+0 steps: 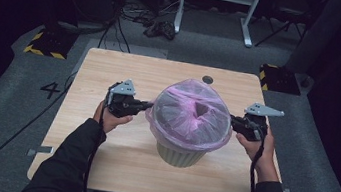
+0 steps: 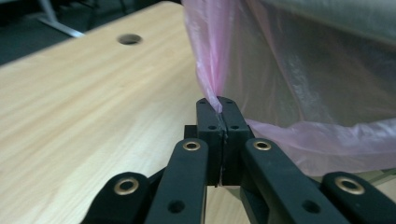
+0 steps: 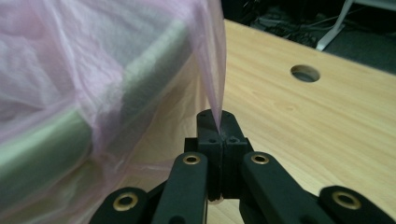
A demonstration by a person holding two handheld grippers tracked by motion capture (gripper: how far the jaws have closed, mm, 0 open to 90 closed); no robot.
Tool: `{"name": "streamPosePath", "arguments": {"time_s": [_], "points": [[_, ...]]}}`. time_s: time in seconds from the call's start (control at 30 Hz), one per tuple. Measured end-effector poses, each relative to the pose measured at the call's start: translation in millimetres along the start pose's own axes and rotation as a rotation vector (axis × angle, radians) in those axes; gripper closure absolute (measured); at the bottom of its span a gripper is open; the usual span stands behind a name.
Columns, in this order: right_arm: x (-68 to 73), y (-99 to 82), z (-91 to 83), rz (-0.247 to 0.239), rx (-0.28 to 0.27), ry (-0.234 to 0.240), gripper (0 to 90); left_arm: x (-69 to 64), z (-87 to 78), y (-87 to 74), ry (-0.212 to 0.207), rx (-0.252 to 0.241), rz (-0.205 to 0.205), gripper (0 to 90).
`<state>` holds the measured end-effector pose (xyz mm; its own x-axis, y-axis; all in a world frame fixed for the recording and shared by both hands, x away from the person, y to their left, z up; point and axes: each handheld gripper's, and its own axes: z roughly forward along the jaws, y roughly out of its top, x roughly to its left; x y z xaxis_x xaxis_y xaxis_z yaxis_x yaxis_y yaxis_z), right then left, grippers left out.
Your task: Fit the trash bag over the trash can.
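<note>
The pink bag (image 1: 191,110) is sitting stretched over the bin (image 1: 181,154) — the left gripper (image 1: 148,105) is pinching its edge at the bin's left, the right gripper (image 1: 232,120) is pinching it at the bin's right.

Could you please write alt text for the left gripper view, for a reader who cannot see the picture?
The left claw is shut on a fold of the thin pink plastic bag, which hangs down over the side of a pale bin at the upper right. To its left lies the light wooden table, with a round hole near the far edge.
</note>
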<state>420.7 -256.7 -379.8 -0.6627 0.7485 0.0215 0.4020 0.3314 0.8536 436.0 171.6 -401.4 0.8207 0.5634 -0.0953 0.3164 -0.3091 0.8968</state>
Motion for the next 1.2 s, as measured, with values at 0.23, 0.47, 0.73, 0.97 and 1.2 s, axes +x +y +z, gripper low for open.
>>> {"name": "streamPosePath", "arguments": {"time_s": [0.23, 0.47, 0.73, 0.97, 1.2], "points": [[-7.9, 8.6, -22.5, 0.008, -0.084, -0.111, 90.0, 11.8, -27.3, 12.3, 0.065, -0.121, -0.023, 55.0], [-5.8, 18.5, -27.9, -0.001, -0.113, -0.120, 89.9, -2.7, -34.4, 38.3, 0.023, -0.171, 0.082, 34.6], [-1.4, 32.6, -22.1, -0.028, -0.113, -0.117, 86.3, -12.0, -7.8, 66.7, -0.062, -0.126, 0.147, 31.3], [-2.8, 36.7, -16.6, -0.048, -0.094, -0.113, 86.4, -1.4, 5.3, 69.7, -0.005, -0.125, 0.152, 63.6], [-6.8, 41.6, -9.1, -0.035, -0.074, -0.104, 88.1, 6.9, 23.3, 69.1, 0.020, -0.123, 0.177, 90.0]]}}
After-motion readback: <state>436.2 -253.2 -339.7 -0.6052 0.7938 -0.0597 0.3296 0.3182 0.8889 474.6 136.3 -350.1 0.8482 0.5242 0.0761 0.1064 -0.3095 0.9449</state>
